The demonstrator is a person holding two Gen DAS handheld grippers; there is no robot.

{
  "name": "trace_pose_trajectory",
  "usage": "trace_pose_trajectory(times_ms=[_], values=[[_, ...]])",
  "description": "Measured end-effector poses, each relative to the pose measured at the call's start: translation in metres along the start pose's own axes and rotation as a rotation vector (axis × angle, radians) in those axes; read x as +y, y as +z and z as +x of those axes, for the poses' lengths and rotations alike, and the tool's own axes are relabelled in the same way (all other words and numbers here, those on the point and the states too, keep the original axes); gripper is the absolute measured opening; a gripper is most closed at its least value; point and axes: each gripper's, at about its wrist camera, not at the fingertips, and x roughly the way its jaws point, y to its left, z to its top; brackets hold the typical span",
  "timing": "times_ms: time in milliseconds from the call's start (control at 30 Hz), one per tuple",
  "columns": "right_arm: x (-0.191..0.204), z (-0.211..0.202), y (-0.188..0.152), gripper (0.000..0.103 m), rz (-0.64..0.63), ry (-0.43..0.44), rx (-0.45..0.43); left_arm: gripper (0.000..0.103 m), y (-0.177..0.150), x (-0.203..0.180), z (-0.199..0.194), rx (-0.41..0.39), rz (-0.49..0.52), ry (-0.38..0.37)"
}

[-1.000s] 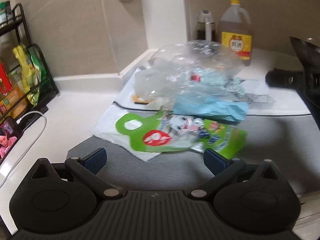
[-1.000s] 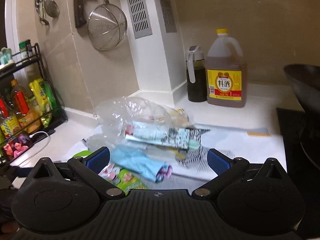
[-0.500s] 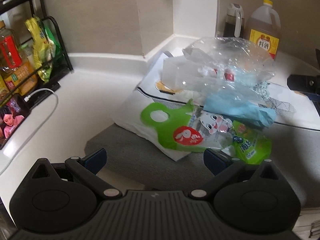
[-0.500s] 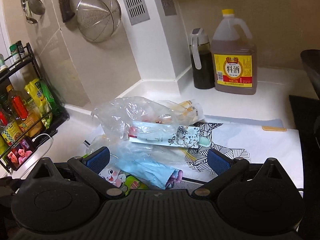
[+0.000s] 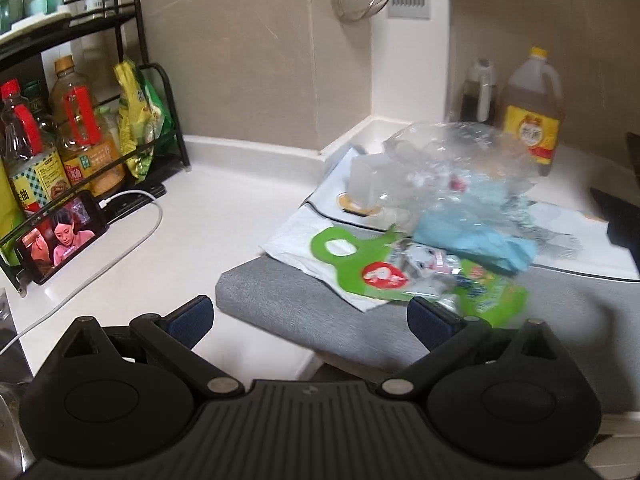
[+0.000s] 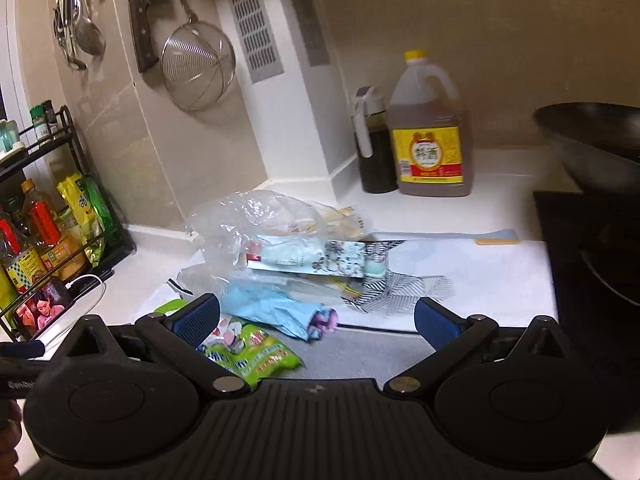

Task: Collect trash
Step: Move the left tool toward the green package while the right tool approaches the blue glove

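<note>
Trash heap on grey mat [image 5: 280, 296] at desk corner: green packet [image 5: 404, 276] nearest, long axis crosswise, just ahead of left gripper [image 5: 310, 316]; right gripper [image 6: 318, 318] above blue wrapper [image 6: 272, 312]; both fingers spread, empty.

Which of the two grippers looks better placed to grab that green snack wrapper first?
Probably the left gripper: both are open and empty, but the green snack wrapper lies just ahead between its fingers, while under the right gripper it sits off behind the left finger.
</note>
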Motion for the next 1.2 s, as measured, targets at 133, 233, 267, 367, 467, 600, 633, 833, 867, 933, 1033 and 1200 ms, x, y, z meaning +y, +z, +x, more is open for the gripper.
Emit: trace_pose_trajectory(times_ms=[133,233,267,367,467,600,633,833,867,933,1033,1200], values=[[-0.007,-0.018,-0.008,0.103,0.025,0.037,0.007,0.103,-0.004,-0.002,-0.017,0.009,-0.041,-0.036],[-0.01,-0.022,-0.01,0.103,0.019,0.069,0.019,0.103,-0.007,-0.001,-0.024,0.002,-0.1,-0.036],[-0.01,-0.021,-0.011,0.103,0.008,0.072,0.017,0.103,-0.006,-0.001,-0.026,-0.003,-0.115,-0.034],[-0.013,-0.012,-0.01,0.103,-0.025,0.042,0.009,0.103,0.0,-0.005,-0.024,-0.006,-0.135,-0.029],[-0.023,0.008,-0.003,0.103,-0.018,0.024,0.044,0.103,0.008,-0.011,-0.015,0.02,-0.154,-0.034],[-0.033,0.04,0.004,0.103,0.018,0.049,0.099,0.103,0.021,-0.022,0.013,0.07,-0.214,-0.107],[-0.033,0.05,0.005,0.103,0.007,0.054,0.113,0.103,0.024,-0.026,0.023,0.089,-0.223,-0.125],[-0.018,0.113,0.008,0.103,-0.075,0.086,0.206,0.103,0.026,-0.043,0.06,0.166,-0.22,-0.15],[-0.015,0.122,0.008,0.103,-0.082,0.092,0.216,0.103,0.024,-0.044,0.062,0.167,-0.206,-0.14],[-0.008,0.138,0.008,0.103,-0.093,0.104,0.234,0.103,0.022,-0.042,0.063,0.158,-0.184,-0.118],[0.004,0.16,0.008,0.103,-0.114,0.121,0.264,0.103,0.02,-0.034,0.067,0.161,-0.195,-0.095],[0.017,0.164,0.001,0.049,-0.225,0.158,0.221,0.103,0.019,-0.019,0.077,0.2,-0.255,-0.084]])
